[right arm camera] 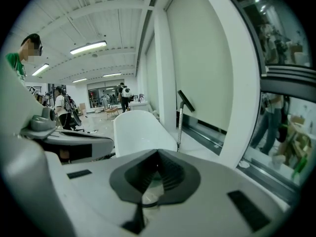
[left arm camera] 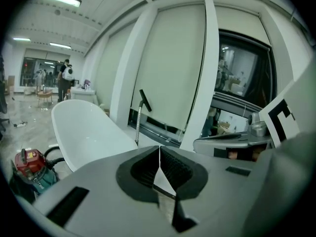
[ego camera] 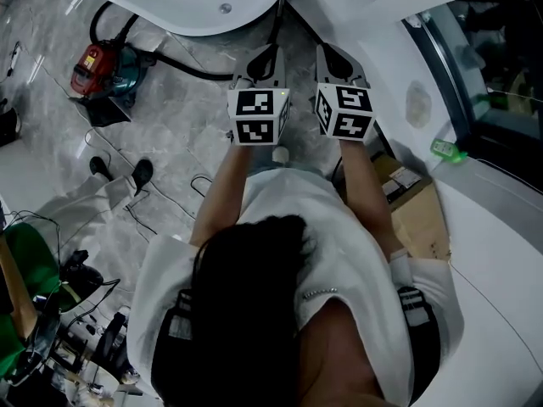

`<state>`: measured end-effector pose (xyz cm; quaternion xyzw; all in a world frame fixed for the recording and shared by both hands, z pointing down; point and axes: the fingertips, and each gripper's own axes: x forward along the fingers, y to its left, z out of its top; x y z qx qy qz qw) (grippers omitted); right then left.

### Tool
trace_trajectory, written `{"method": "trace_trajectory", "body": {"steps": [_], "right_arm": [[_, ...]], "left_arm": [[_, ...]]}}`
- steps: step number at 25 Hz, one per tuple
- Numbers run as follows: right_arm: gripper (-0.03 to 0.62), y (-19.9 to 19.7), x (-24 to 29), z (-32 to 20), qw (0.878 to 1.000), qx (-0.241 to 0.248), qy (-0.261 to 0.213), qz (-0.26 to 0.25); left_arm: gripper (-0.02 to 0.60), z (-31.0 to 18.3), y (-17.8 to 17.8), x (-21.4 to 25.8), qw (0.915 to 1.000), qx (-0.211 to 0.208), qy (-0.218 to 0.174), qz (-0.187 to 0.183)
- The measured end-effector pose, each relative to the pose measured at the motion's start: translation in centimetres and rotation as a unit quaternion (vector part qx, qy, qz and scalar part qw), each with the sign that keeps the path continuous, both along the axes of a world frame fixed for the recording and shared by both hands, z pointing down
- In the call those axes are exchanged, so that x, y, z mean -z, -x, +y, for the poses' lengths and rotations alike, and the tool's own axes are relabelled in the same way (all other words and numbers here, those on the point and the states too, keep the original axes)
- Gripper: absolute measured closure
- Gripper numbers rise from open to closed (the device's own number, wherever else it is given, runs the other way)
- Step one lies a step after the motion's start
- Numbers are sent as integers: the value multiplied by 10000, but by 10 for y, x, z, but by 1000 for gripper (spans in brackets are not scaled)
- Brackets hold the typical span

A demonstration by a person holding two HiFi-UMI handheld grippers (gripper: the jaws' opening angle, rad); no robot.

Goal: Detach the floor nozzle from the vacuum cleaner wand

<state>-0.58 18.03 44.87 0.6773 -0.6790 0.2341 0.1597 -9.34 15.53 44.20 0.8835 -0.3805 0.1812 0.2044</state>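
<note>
The red and teal vacuum canister sits on the marble floor at the left, and its black hose runs right. The slim wand stands upright by the window wall, ahead of both grippers. Its foot and the floor nozzle are hidden behind the gripper bodies. In the head view my left gripper and right gripper are held side by side, pointing toward the wand. Both are shut with nothing between the jaws, as the left gripper and right gripper views show.
A white curved tub-like shell stands just left of the wand. A white pillar and glass wall lie to the right. A cardboard box and loose cables are on the floor. People stand far back.
</note>
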Motion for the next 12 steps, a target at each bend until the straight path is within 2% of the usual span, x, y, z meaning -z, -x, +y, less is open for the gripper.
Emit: {"method": "trace_trajectory", "body": {"steps": [12], "right_arm": [[579, 24, 0, -63, 9999, 53, 107, 74]], "left_arm": [[578, -61, 14, -3, 9999, -110, 66, 49]]}}
